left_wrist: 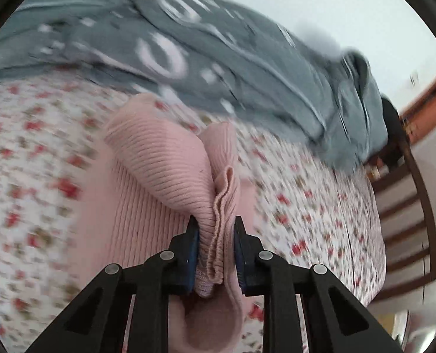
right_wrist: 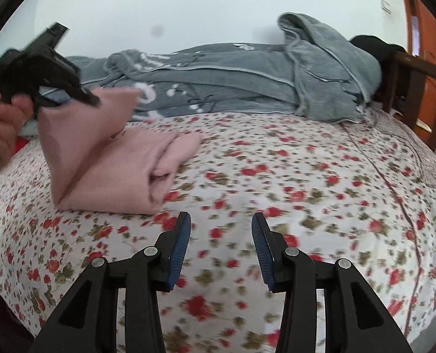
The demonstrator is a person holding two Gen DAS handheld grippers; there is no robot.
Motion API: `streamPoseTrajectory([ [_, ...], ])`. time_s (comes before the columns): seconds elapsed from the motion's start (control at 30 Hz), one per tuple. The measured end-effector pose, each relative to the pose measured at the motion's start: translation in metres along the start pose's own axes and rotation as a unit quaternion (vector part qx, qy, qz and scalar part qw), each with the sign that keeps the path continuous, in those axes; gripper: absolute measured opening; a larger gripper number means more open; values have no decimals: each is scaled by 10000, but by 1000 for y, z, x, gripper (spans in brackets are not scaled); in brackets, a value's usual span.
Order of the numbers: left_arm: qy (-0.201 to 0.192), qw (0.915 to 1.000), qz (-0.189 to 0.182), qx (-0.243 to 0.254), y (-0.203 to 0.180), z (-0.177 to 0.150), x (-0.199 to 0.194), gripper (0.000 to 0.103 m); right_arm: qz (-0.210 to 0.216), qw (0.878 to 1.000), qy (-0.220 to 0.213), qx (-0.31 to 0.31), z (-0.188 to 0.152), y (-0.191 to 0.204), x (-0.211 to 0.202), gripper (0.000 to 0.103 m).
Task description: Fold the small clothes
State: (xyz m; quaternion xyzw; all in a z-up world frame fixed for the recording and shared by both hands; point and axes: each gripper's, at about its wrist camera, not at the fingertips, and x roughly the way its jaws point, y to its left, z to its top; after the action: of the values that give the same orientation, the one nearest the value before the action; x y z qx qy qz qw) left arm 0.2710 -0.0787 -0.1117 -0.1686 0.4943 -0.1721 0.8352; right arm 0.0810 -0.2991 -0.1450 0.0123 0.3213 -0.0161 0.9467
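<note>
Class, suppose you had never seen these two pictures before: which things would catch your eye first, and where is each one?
First, the pink sweater, half folded on the flowered bedspread at the left, one corner lifted by the left gripper. In the left wrist view its ribbed edge is bunched tight between the fingers. Behind it a grey blanket lies heaped along the wall, while the right gripper hangs open over bare bedspread.

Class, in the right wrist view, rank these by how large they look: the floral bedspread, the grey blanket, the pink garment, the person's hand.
1. Floral bedspread
2. Grey blanket
3. Pink garment
4. Hand, partly cut off at the picture's edge

The blanket lies farther back, so it may be bigger than it looks.
</note>
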Motion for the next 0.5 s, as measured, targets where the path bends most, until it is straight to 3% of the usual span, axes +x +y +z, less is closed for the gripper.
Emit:
streamPoseTrajectory([
  [0.03,116,9999,-73,2,-4,-2,7,23,-29,10000,-1,62,0,-6,-3,42],
  [0.13,445,9959,-778,-109,-8,-8,16,20,-38,9998,-17,194,0,-18,-10,42],
  [0.2,319,9958,-858,-76,-6,-6,3,36,-38,9997,-8,248,1,-21,-12,42],
  [0.3,-267,9984,-482,154,5,-4,-30,52,55,9993,-6,363,7,-20,-11,42],
  [0.4,-674,9970,144,342,35,-8,-59,53,315,9978,-21,575,17,-14,-5,42],
  [0.5,-844,9932,669,452,69,-11,-73,54,693,9944,20,803,31,-1,6,44],
])
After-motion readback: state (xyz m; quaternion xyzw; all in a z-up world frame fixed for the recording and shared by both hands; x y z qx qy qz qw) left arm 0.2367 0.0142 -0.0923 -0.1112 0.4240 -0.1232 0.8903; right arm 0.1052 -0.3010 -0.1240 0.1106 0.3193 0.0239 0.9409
